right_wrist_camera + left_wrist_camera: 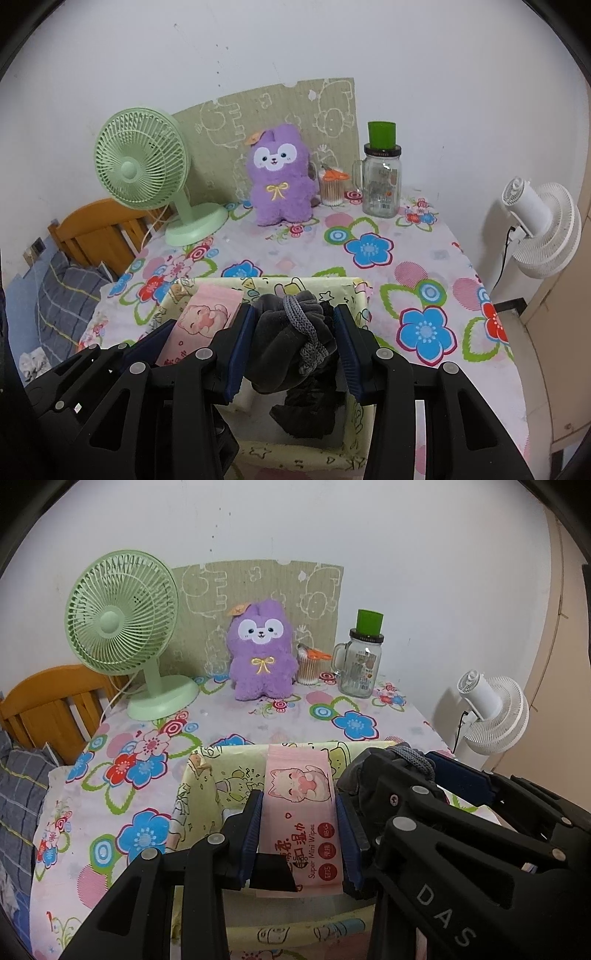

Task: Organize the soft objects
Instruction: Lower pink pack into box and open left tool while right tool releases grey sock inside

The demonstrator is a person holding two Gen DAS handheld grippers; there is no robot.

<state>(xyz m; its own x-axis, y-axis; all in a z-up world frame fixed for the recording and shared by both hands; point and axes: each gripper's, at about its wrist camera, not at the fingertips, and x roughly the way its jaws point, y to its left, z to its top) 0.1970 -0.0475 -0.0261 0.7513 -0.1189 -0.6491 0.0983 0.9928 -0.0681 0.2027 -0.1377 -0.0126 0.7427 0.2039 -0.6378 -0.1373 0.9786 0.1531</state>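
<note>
In the left wrist view, the left gripper (300, 834) has its jaws clamped narrow on a pink pack of wipes (301, 812), held over the cloth basket (207, 775) at the near edge of the flowered table (155, 746). The right gripper (391, 771) crowds in just beside it on the right, gripping a dark cloth bundle (354, 779), so the two tools nearly touch above the basket. Farther back stand a green fan (122, 642), a purple plush toy (260, 653), a tub of cotton swabs (308, 666) and a glass jar (360, 668), all well apart from the basket, with bare tablecloth between. In the right wrist view, the right gripper (295, 332) pinches the dark cloth bundle (288, 343), tied with a grey cord (303, 328), its lower part hanging into the basket (354, 295). The pack of wipes (201, 317) sits just to its left. A white fan (543, 229) stands off the table's right edge; a wooden bed frame (96, 229) lies past the left edge.
</note>
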